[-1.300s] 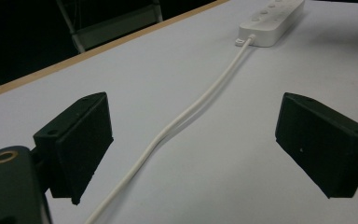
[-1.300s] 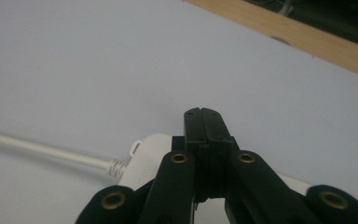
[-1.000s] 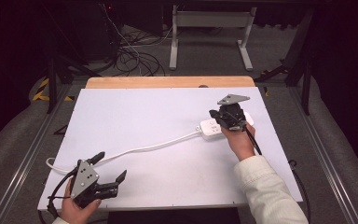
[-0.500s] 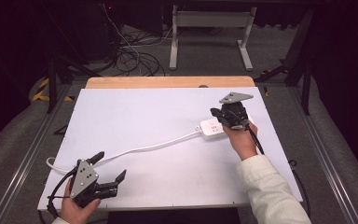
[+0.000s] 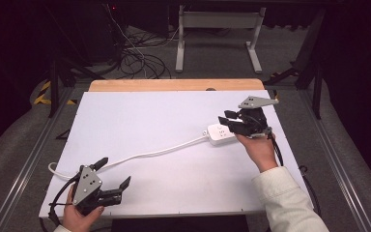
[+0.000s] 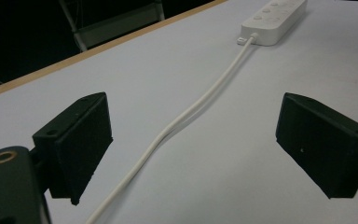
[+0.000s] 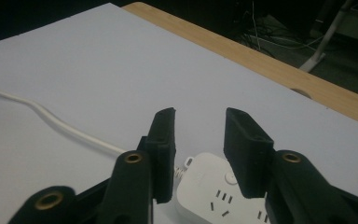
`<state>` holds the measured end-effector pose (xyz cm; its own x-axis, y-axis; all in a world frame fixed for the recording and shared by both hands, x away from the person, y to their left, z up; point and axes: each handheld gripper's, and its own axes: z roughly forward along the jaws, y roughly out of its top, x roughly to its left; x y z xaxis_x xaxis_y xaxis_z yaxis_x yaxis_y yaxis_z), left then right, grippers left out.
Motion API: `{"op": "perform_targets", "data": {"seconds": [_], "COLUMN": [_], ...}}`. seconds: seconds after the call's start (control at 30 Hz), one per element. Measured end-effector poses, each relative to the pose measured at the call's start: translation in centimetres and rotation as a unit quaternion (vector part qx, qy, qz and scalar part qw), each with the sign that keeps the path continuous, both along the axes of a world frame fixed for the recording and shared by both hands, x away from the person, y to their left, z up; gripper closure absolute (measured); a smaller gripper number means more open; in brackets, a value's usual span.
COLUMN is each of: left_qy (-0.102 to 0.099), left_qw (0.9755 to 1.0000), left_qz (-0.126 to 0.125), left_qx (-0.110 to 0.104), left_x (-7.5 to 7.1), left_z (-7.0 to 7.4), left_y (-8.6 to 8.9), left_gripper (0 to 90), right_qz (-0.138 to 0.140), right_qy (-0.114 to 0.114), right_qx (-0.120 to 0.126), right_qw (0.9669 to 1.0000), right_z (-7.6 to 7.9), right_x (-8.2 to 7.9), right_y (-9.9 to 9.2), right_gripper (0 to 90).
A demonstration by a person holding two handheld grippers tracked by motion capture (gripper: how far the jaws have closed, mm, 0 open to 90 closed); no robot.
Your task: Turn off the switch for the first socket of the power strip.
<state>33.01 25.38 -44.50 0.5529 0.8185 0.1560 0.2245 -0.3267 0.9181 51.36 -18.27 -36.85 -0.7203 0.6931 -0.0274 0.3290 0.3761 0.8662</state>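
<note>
high view: a white board (image 5: 164, 121) covers most of a wooden table (image 5: 174, 85), whose bare strip runs along the far edge. a white power strip (image 5: 220, 134) lies flat on the right half of the board, and its white cord (image 5: 145, 155) runs from the strip's left end toward the near left corner, where it loops at the board's edge. the right gripper (image 5: 233, 122) is held by the right hand (image 5: 257, 150) directly above the right part of the power strip, with its jaws pointing left and a narrow gap between them; nothing is between them. the left gripper (image 5: 112, 173) is held by the left hand (image 5: 79, 217) at the near left corner of the board, just beside the cord, with its jaws spread wide and empty. left gripper view: the two black jaws stand far apart at the left and right edges, and the cord runs along the board between them, not touching either jaw, up to the power strip (image 6: 274, 19) at the top. right gripper view: the two jaws stand slightly apart with nothing held. the power strip (image 7: 212, 196) lies just below and behind them, sockets facing up, and the cord (image 7: 51, 119) trails off to the left across the board.
</note>
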Motion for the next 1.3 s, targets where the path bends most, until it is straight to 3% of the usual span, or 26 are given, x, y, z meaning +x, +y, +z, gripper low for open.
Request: {"op": "perform_targets", "data": {"seconds": [0.17, 0.3, 0.43, 0.7, 0.73, 0.87, 0.97, 1.03, 1.3], "left_qy": [0.0, 0.001, -0.001, 0.001, 0.0, 0.003, 0.004, 0.004, 0.001], "left_qw": [1.0, 1.0, 1.0, 1.0, 1.0, 1.0, 1.0, 1.0, 1.0], "left_qz": [0.0, 0.001, 0.0, 0.001, 0.001, -0.001, -0.001, 0.0, 0.003], "left_qx": [0.001, 0.001, 0.007, 0.001, 0.0, -0.002, -0.001, 0.0, 0.001], "left_x": [0.0, -0.1, 0.0, -0.1, -0.1, -0.1, -0.1, -0.1, -0.1], "left_z": [0.0, 0.0, 0.0, 0.0, 0.1, 0.1, 0.1, 0.1, 0.1], "left_y": [0.0, 0.0, 0.0, 0.0, 0.0, 0.0, 0.0, 0.0, 0.0], "left_gripper": [11.0, 10.9, 11.0, 10.9, 10.9, 10.9, 10.9, 10.6, 10.5], "right_qz": [0.015, 0.029, 0.048, 0.057, 0.065, 0.08, 0.096, 0.1, 0.107], "right_qy": [-0.01, -0.02, -0.031, -0.03, -0.032, -0.029, -0.028, -0.034, -0.04], "right_qx": [0.009, 0.002, -0.008, 0.007, 0.021, 0.039, 0.065, 0.066, 0.041], "right_qw": [0.9998, 0.9994, 0.9983, 0.9979, 0.9971, 0.9956, 0.9929, 0.9922, 0.9926], "right_z": [0.8, 1.1, 1.1, 1.2, 1.0, 0.8, 0.3, 0.1, -1.9], "right_x": [-1.6, -2.8, -3.5, -4.5, -4.9, -5.6, -6.6, -7.3, -9.0], "right_y": [-0.5, -0.7, -0.8, -1.6, -2.0, -2.5, -3.2, -3.5, -4.1], "right_gripper": [47.7, 37.4, 33.4, 21.6, 15.4, 7.0, 4.7, 4.7, 4.8]}}
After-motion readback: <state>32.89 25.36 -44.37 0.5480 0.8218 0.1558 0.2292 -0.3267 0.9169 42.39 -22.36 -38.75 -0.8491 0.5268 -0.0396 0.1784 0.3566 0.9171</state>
